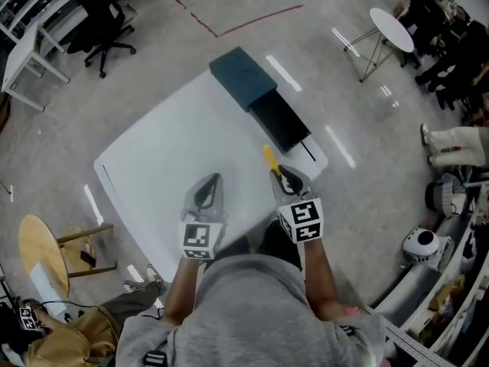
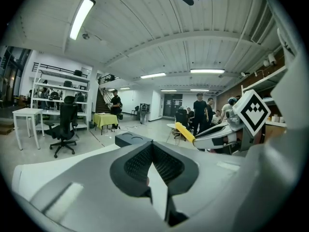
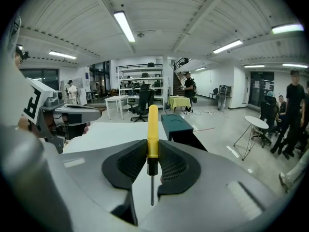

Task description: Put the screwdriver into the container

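A yellow-handled screwdriver (image 1: 270, 159) is clamped between the jaws of my right gripper (image 1: 284, 176), handle pointing ahead toward the container. In the right gripper view the handle (image 3: 152, 129) stands between the shut pads and the thin shaft points back at the camera. The container is a dark box (image 1: 280, 123) standing open, with its teal lid part (image 1: 243, 75) beyond it at the white table's (image 1: 176, 151) far edge. It lies just ahead of the screwdriver tip. My left gripper (image 1: 208, 186) hovers over the table to the left, jaws shut with nothing between them (image 2: 152, 146).
A black office chair (image 1: 107, 21) and a white desk stand at the far left. A round wooden stool (image 1: 42, 247) is near the table's left corner. A small round white table (image 1: 391, 29) and seated people are at the far right. Red tape marks the floor.
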Available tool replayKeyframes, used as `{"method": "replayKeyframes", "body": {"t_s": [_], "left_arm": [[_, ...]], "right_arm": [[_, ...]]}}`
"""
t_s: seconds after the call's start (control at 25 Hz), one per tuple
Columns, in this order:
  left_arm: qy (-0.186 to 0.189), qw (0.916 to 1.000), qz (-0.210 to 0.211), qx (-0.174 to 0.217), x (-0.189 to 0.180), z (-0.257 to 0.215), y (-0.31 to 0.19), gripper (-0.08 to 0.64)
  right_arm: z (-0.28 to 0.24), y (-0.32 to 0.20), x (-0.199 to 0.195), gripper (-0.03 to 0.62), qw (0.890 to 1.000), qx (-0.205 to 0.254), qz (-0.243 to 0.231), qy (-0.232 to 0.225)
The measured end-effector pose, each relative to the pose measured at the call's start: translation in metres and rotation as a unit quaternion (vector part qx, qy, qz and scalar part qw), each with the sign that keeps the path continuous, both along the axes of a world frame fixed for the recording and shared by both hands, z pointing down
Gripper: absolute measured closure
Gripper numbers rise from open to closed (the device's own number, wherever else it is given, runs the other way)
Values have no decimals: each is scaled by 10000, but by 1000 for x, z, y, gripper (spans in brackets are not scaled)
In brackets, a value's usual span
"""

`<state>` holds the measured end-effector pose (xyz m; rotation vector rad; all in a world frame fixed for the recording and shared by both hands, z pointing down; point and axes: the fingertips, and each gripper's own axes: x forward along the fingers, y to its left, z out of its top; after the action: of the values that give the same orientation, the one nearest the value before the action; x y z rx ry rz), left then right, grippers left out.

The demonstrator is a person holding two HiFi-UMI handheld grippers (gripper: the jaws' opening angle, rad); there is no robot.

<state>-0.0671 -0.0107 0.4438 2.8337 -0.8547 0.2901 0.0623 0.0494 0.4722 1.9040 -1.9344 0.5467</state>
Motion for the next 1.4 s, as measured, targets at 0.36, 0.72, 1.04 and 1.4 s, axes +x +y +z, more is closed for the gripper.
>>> {"method": "replayKeyframes", "body": {"t_s": [0.36,0.72,1.04,1.4], "left_arm": [[7,10000,-54,4,40,-4,-4,548],[-12,9987,-503,-51,76,-6,-22,549],[-139,9956,-902,-192,97,7,-48,549],[-352,9910,-1222,-424,114,31,-64,549]], "right_arm": [[-4,-3,41,515,10000,6,-50,0],[1,-32,80,515,9988,-112,-452,-126],[19,-75,105,515,9956,-319,-851,-229],[50,-102,120,515,9896,-619,-1220,-446]]}}
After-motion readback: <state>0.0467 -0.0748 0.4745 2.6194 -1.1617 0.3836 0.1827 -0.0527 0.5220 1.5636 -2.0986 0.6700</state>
